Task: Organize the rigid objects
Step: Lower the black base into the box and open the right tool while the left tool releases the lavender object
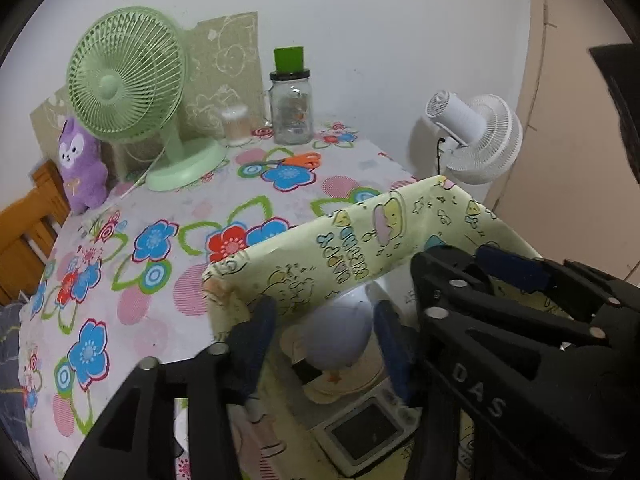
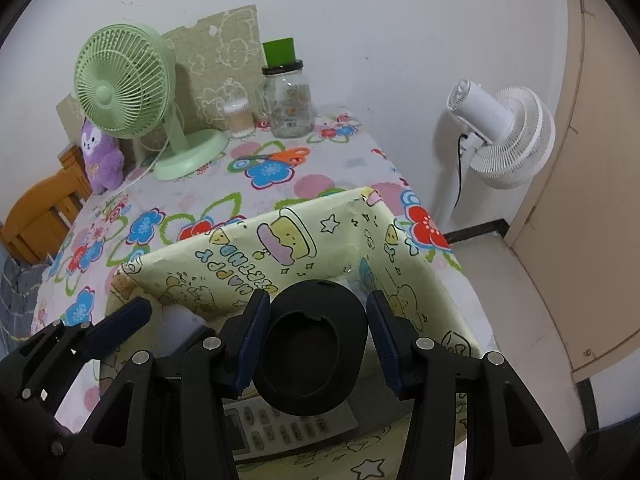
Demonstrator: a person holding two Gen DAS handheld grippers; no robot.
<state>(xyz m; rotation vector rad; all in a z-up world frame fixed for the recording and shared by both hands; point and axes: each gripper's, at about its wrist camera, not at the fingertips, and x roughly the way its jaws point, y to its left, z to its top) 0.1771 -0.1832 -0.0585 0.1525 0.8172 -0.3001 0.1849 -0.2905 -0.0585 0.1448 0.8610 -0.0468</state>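
Box (image 2: pixel 280 256) holds one calculator (image 2: pixel 288 428), one black ring (image 2: pixel 312 360).

Yellow patterned box (image 2: pixel 280 256) walls hemming in both grippers, calculator (image 2: pixel 288 430) lying across its floor, floral tablecloth (image 1: pixel 160 280) lying bare leftward, green fan (image 1: pixel 128 80) and jar (image 1: pixel 291 108) standing well back.

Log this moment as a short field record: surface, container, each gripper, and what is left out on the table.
surface: table with a flowered cloth
container: yellow cartoon-print box, open top, at the table's near right edge
right gripper: shut on a black ring-shaped piece, above the box
left gripper: jaws apart over the box, nothing gripped
in box: calculator
left out: orange scissors, glass jar
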